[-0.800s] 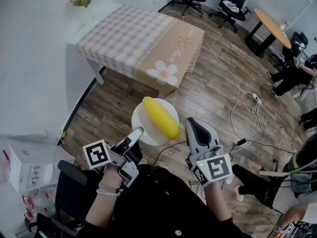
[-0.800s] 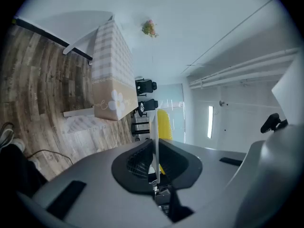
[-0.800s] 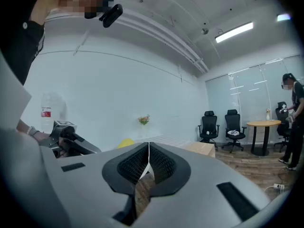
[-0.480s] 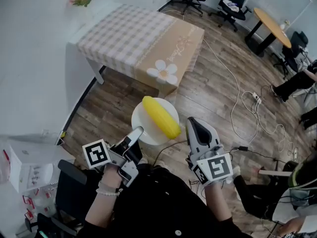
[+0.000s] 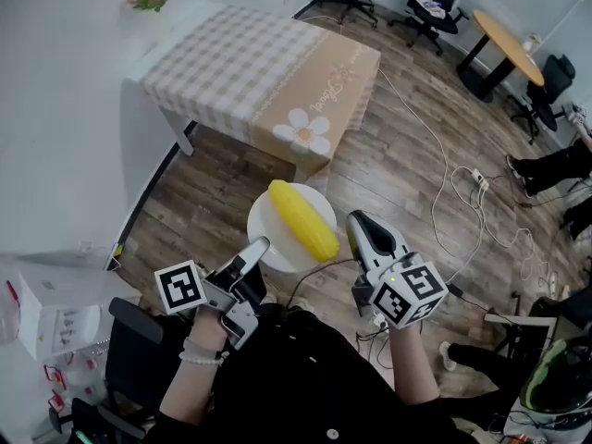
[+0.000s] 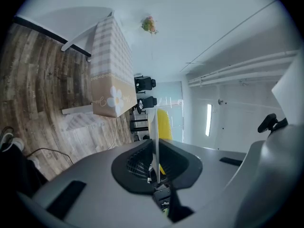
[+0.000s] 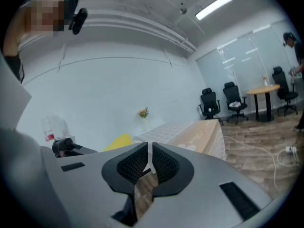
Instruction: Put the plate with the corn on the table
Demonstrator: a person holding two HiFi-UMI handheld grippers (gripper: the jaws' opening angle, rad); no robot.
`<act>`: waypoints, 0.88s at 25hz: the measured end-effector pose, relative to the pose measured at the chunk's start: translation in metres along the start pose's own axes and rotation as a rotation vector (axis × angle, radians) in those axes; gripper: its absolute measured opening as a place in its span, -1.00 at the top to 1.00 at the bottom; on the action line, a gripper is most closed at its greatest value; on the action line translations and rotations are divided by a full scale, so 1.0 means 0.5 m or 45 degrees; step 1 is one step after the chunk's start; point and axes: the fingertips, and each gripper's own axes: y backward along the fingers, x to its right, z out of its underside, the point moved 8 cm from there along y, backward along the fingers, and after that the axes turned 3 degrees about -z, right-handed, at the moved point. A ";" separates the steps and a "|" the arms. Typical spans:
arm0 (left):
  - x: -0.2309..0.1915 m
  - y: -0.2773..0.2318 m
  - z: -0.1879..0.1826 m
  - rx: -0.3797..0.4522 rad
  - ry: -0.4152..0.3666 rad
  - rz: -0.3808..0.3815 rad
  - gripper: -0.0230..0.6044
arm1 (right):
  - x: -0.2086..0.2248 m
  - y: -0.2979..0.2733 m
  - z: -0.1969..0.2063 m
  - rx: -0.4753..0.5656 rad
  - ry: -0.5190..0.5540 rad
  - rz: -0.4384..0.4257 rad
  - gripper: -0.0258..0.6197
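Carrying shot: I hold the white plate (image 5: 269, 244) by its near rim alone, the fingers (image 6: 137, 161) of the left gripper (image 5: 255, 248) clamped on the thin edge, which runs straight between them in the left gripper view; the right gripper (image 5: 363, 227) rides near the plate's other side, its fingers (image 7: 166, 165) together on nothing. The plate hangs in the air over the wooden floor (image 5: 407, 146), well apart from the counter (image 5: 250, 63) with the checked cloth, which stands ahead of me. To do this carry well, I judge, I must hold the plate level in that one-sided pinch and move toward the counter without jolts. I should bring it over the cloth well inside the edge, then lower it until its base sits flat before the fingers part; a tilt away from the grip could send the load rolling off. The cables (image 5: 442, 192) on the floor call for a careful step. The corn (image 5: 302, 220) is a single bright yellow cob, long and rounded, lying slantwise across the plate almost from rim to rim; it looks smooth and free to roll, and the plate looks light, shallow and slick
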 end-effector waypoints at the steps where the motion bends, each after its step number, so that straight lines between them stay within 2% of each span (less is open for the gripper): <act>1: 0.000 0.000 0.002 -0.003 0.001 0.005 0.83 | 0.008 -0.003 0.007 -0.002 -0.079 -0.028 0.78; 3: 0.001 0.000 0.005 -0.012 -0.002 0.010 0.83 | 0.020 -0.008 0.014 0.022 -0.250 -0.095 0.75; 4: 0.002 0.000 0.006 -0.017 -0.005 0.011 0.83 | 0.025 -0.009 0.017 0.034 -0.323 -0.128 0.52; 5: 0.003 -0.001 0.007 -0.021 -0.007 0.012 0.83 | 0.029 -0.011 0.019 0.040 -0.382 -0.154 0.45; 9: 0.005 -0.005 0.010 -0.029 -0.012 0.020 0.83 | 0.047 -0.017 0.034 0.012 -0.555 -0.240 0.45; 14: 0.003 -0.007 0.018 -0.046 -0.007 0.030 0.83 | 0.050 -0.027 0.054 -0.019 -0.792 -0.405 0.46; 18: 0.001 -0.010 0.019 -0.049 0.000 0.030 0.83 | 0.047 -0.035 0.062 -0.059 -0.871 -0.488 0.49; 22: -0.002 -0.012 0.023 -0.047 -0.005 0.025 0.82 | 0.046 -0.034 0.072 -0.082 -0.904 -0.498 0.68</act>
